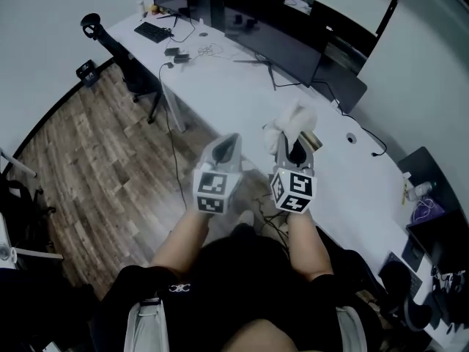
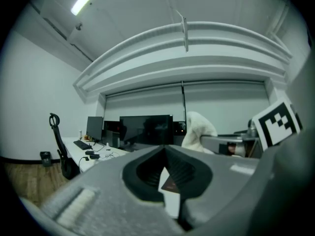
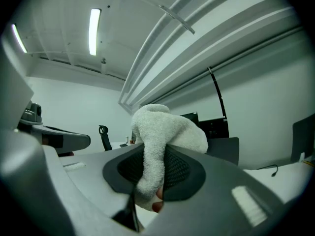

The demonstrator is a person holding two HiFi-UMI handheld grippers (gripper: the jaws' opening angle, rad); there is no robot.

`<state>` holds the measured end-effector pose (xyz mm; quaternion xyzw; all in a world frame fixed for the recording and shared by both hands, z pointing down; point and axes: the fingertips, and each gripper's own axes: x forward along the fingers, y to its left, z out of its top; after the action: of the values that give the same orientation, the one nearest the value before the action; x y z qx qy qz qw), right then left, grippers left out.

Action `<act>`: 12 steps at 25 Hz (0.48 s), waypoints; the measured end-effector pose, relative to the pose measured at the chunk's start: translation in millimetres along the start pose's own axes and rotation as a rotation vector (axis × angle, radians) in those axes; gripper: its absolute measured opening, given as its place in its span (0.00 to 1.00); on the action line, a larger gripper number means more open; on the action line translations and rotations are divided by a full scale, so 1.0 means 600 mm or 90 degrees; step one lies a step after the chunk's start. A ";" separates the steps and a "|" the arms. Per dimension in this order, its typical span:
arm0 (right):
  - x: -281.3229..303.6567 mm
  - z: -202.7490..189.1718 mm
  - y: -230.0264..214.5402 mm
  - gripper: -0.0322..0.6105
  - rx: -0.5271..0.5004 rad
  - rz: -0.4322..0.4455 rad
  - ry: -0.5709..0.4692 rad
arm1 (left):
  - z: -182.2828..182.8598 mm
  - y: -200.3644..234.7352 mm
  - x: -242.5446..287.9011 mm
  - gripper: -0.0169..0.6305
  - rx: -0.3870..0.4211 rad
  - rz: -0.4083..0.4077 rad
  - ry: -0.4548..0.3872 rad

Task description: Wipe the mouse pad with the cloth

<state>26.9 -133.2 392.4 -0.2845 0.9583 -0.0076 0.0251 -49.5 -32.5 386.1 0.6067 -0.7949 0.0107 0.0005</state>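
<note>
A white fluffy cloth [image 1: 289,123] is clamped in my right gripper [image 1: 292,139], which is held up over the near edge of the long white desk [image 1: 220,86]. In the right gripper view the cloth [image 3: 165,127] bulges out above the shut jaws of the right gripper [image 3: 152,154]. My left gripper [image 1: 228,141] is raised beside it, shut and empty; its tips meet in the left gripper view [image 2: 165,149]. A brownish flat thing [image 1: 312,138] peeks out on the desk by the right gripper; I cannot tell whether it is the mouse pad.
Dark monitors [image 1: 275,39] line the back of the desk. A keyboard [image 1: 153,31] and cables [image 1: 179,53] lie at its far left. An office chair [image 1: 121,53] stands on the wooden floor [image 1: 102,160]. A dark cabinet [image 1: 432,218] is at the right.
</note>
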 end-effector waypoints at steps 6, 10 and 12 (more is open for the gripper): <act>0.087 -0.015 -0.084 0.17 0.030 -0.026 0.022 | 0.003 0.006 0.124 0.03 0.018 -0.022 0.030; 0.134 -0.032 -0.128 0.17 0.041 -0.041 0.039 | -0.006 0.011 0.198 0.03 0.018 -0.037 0.047; 0.150 -0.038 -0.144 0.17 0.044 -0.046 0.046 | -0.007 0.010 0.229 0.03 0.013 -0.047 0.054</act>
<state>-2.5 -254.6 413.4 -0.3173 0.9469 -0.0517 0.0003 -91.7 -163.3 391.9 0.6343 -0.7713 0.0447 0.0281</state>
